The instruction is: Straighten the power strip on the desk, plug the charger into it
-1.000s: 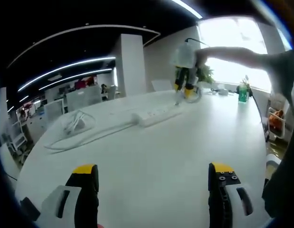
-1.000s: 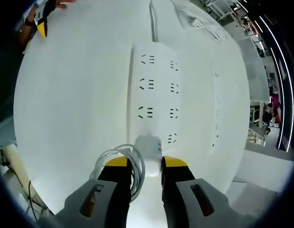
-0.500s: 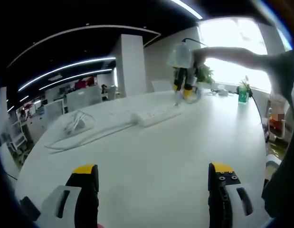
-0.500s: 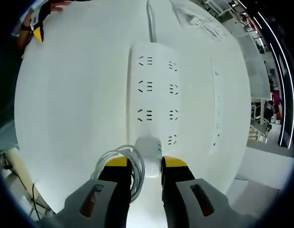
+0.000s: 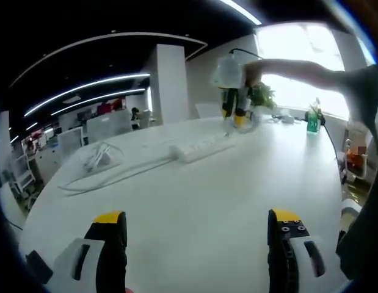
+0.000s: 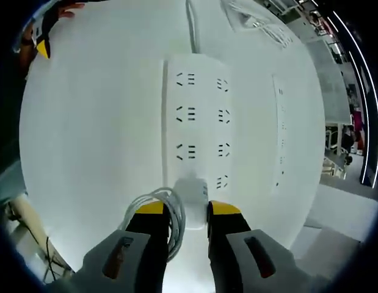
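Note:
A white power strip lies on the white desk, and from above it shows two rows of sockets. My right gripper hangs over the strip's near end, shut on the white charger, whose coiled cable loops beside the left jaw. The charger sits just above the last sockets. In the left gripper view that right gripper hovers over the strip's far end on a person's arm. My left gripper stands open low over the desk, holding nothing.
A bundle of white cable lies left of the strip, its lead running to it. A green bottle and a plant stand at the desk's far right. A long narrow panel runs in the desk beside the strip.
The right gripper with the charger has drifted slightly along the strip and a little higher. The left gripper has stayed still.

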### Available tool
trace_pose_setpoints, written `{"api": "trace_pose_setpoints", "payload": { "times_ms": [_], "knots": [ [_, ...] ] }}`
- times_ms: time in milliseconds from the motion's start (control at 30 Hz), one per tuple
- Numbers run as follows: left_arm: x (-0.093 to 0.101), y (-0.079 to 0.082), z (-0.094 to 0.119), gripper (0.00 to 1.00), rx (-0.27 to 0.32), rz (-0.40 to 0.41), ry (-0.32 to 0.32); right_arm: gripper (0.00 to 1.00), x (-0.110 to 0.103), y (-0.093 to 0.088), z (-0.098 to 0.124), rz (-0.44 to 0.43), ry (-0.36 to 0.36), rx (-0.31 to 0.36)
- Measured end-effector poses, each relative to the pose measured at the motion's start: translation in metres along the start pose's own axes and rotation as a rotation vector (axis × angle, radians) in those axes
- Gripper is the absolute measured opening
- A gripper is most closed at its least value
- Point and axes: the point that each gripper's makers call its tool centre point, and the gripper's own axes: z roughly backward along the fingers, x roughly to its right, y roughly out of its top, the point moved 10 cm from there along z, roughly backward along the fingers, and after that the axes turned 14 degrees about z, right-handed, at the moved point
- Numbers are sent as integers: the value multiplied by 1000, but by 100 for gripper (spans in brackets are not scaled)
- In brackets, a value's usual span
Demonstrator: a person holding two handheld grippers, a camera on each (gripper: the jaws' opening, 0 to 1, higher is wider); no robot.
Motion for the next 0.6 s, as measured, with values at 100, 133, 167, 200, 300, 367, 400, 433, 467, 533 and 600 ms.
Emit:
{"api": "trace_pose_setpoints", "payload": {
  "times_ms": [100,133,167,200,300,367,400,433,467,533,600],
  "knots": [
    [-1,-1,0,99,1,2,2,22,1,3,-8,-33,2,9],
    [-2,-1,0,99,-1,2,3,22,1,2,-8,-7,-10,-78],
    [-2,-1,0,99,-1,3,4,22,0,7,-12,-10,6,-38],
    [-2,-1,1,99,-2,3,5,22,-2,7,-14,-14,1,-36],
    [-5,-2,4,99,-2,3,15,22,-1,6,-10,-18,5,-22],
    [-7,-2,4,99,-1,5,19,22,-2,6,-10,-18,2,-18],
    [-8,-2,4,99,-1,7,20,22,-2,7,-10,-18,2,-18],
    [-8,-2,3,99,-1,9,20,22,-2,7,-10,-17,2,-20],
    [-8,-2,2,99,-1,8,19,22,-2,7,-10,-13,5,-22],
    [-6,-1,2,99,0,5,13,22,-2,6,-10,-13,10,-22],
    [-5,-1,1,99,0,5,9,22,-1,6,-10,-12,13,-21]
  ]
}}
